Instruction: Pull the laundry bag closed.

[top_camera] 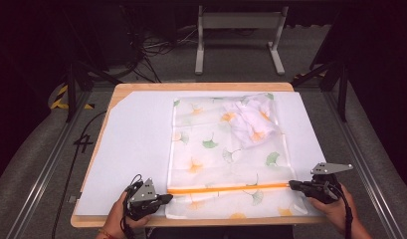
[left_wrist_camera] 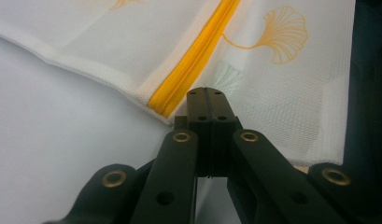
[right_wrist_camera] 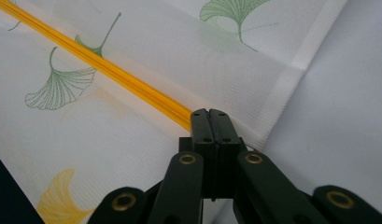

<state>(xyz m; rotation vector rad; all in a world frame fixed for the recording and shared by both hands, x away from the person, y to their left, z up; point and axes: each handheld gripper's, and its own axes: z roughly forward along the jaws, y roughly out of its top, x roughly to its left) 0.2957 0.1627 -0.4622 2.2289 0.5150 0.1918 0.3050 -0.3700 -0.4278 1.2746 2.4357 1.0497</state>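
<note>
- Flat on the white sheet (top_camera: 136,134) covering the wooden table (top_camera: 201,86): a white mesh laundry bag (top_camera: 226,159) printed with ginkgo leaves in green, yellow and orange.
- Lying right of the table's middle, near edge of the bag close to the person's side.
- Bunched inside the bag's far right corner: a crumpled white garment (top_camera: 253,118) with the same sort of leaf print.
- Running straight across the bag's near part, from its left edge to its right: an orange zip (top_camera: 228,188).
- Left gripper (top_camera: 167,197) at the zip's left end, held in the left hand (top_camera: 122,215), jaws pressed fully together.
- In the left gripper view, closed tips (left_wrist_camera: 207,91) sitting just beside the zip's end (left_wrist_camera: 191,63) on the mesh; whether any fabric is pinched, impossible to tell.
- Right gripper (top_camera: 292,184) at the zip's right end, gripped by the right hand (top_camera: 335,206), jaws likewise closed tight.
- In the right gripper view, tips (right_wrist_camera: 209,112) meeting right at the end of the zip (right_wrist_camera: 109,71), by the bag's hemmed edge; the zip pull not visible, so a hold on it not confirmed.
- Both grippers pointing inward along the zip line, well apart, one at each end.
</note>
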